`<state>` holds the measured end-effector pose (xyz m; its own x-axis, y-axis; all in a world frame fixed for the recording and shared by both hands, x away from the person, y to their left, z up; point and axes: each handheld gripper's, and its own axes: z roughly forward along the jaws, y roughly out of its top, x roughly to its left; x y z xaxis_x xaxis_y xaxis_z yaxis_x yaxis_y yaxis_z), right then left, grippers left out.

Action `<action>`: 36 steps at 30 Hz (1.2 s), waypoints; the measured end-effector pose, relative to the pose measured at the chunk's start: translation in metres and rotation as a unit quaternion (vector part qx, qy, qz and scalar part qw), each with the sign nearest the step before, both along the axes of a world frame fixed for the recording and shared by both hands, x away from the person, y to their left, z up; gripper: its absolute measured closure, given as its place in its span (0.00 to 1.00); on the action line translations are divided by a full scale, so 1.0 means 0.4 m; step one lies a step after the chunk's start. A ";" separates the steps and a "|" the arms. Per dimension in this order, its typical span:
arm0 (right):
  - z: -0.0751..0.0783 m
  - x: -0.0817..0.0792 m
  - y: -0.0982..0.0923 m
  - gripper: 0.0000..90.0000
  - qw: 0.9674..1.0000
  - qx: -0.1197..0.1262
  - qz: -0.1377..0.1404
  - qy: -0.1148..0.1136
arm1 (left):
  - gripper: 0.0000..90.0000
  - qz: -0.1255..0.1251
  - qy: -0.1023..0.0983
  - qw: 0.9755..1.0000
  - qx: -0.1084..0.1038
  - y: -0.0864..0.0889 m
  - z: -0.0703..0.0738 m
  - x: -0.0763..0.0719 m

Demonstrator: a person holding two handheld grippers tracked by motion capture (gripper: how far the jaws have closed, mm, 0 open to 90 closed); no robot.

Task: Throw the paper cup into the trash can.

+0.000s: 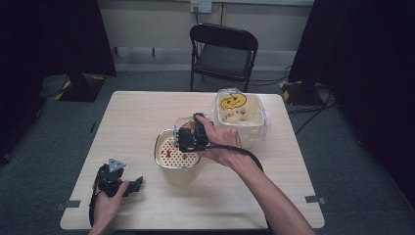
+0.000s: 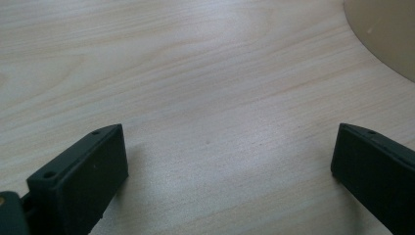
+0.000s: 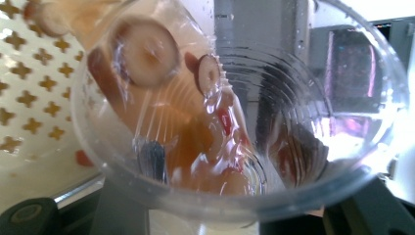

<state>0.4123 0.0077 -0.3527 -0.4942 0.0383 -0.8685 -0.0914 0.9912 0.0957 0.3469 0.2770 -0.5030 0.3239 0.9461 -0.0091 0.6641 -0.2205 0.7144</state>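
**A:** What is the right gripper (image 1: 182, 138) doing?

**B:** It grasps a clear, thin-walled plastic cup (image 3: 235, 112), tipped on its side over a round metal-rimmed strainer with a cream perforated insert (image 1: 166, 157). In the right gripper view the cup's open mouth faces the camera, with sliced pieces and amber liquid sliding toward the rim. The jaws press on its outer wall from either side, low in that view.

**A:** How will the cup handle?

**B:** My judgement: light, flexible and wet, so it can buckle or slip. Holding it around the ribbed middle wall, with modest pressure, seems safest; squeezing harder would fold the wall.

**A:** And the other gripper?

**B:** The left gripper (image 1: 128, 186) rests on the pale wooden table (image 1: 127, 117), near its front left corner, jaws spread wide with nothing between them, well apart from the strainer. A white plastic-lined bin with a yellow cartoon face (image 1: 239, 113) stands just behind the cup.
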 end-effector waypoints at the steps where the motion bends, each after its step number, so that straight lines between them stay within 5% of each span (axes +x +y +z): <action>1: -0.001 0.001 0.002 0.52 1.000 0.001 0.000 0.006 | 0.00 0.000 0.000 1.000 0.000 0.000 0.000 0.000; 10: -0.013 -0.005 0.029 0.52 0.993 -0.093 0.020 -0.072 | 0.00 0.000 0.000 1.000 0.000 0.000 0.000 0.000; 14: -0.019 -0.013 0.033 0.53 0.984 -0.136 0.029 -0.114 | 0.00 0.000 0.000 1.000 0.000 0.000 0.000 0.000; 19: -0.019 -0.021 0.035 0.53 0.976 -0.161 0.034 -0.145 | 0.00 0.000 0.000 1.000 0.001 0.000 0.000 0.000; 26: -0.014 -0.025 0.032 0.54 0.971 -0.171 0.031 -0.166 | 0.00 0.000 0.000 1.000 0.000 0.000 0.000 0.000; 29: -0.008 -0.028 0.033 0.54 0.966 -0.183 0.033 -0.180 | 0.00 0.000 0.000 1.000 0.000 0.000 0.000 0.000; 32: -0.014 -0.030 0.031 0.54 0.956 -0.209 0.036 -0.201 | 0.00 0.001 0.000 1.000 -0.001 0.000 0.000 0.000; 36: -0.017 -0.034 0.030 0.55 0.938 -0.247 0.050 -0.236 | 0.00 0.001 0.000 1.000 -0.001 0.000 0.000 0.000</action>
<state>0.3986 0.0197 -0.3594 -0.0297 -0.4531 -0.8910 -0.1026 0.8880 -0.4481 0.3469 0.2769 -0.5031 0.3227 0.9465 -0.0104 0.6638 -0.2184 0.7153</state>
